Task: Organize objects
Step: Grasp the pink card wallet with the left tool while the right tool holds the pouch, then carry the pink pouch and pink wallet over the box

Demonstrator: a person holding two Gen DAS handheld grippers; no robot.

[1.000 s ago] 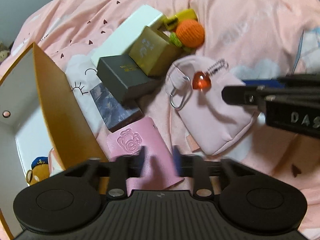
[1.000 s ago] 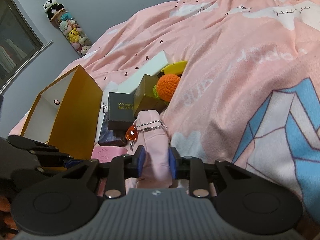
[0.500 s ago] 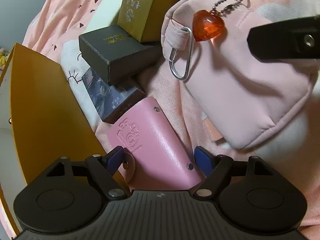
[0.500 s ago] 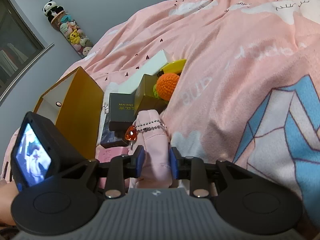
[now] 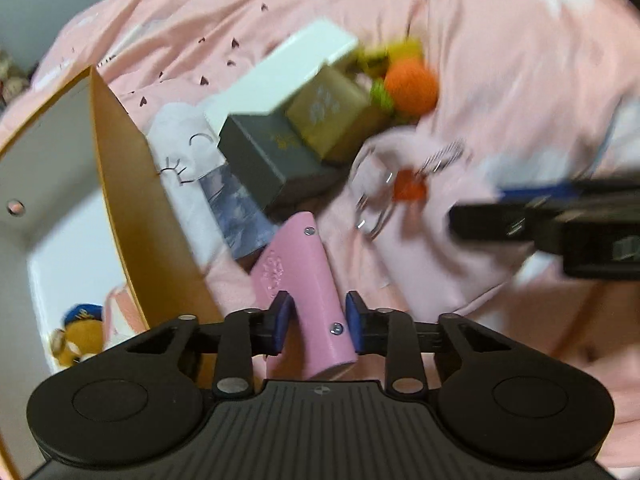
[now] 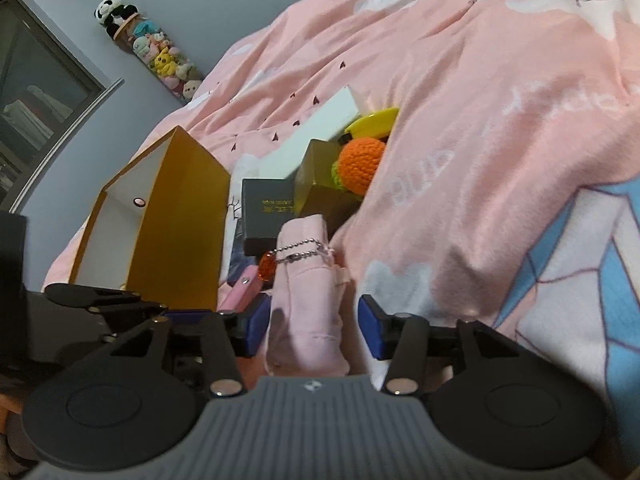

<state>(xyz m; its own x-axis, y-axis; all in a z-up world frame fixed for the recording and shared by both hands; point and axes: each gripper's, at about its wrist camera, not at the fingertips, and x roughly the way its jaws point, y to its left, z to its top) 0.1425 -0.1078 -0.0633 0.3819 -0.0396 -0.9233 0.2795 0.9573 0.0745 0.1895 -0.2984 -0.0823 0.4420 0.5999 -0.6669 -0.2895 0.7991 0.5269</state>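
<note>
On bedspread (image 6: 500, 128) | left gripper (image 5: 316, 322) grips key case (image 5: 300, 276); right gripper (image 6: 314, 328) straddles pouch (image 6: 306, 280)

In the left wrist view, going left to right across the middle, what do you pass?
Orange box → dark grey box → gold box → orange crochet ball → right gripper, entering from the right edge.

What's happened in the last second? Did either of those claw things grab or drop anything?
The left gripper closed on the pink leather key case it had straddled half a second ago and seems to be lifting it. The right gripper, earlier pinching the pink pouch, has opened around it. The boxes, crochet orange and yellow bin stayed put.
</note>
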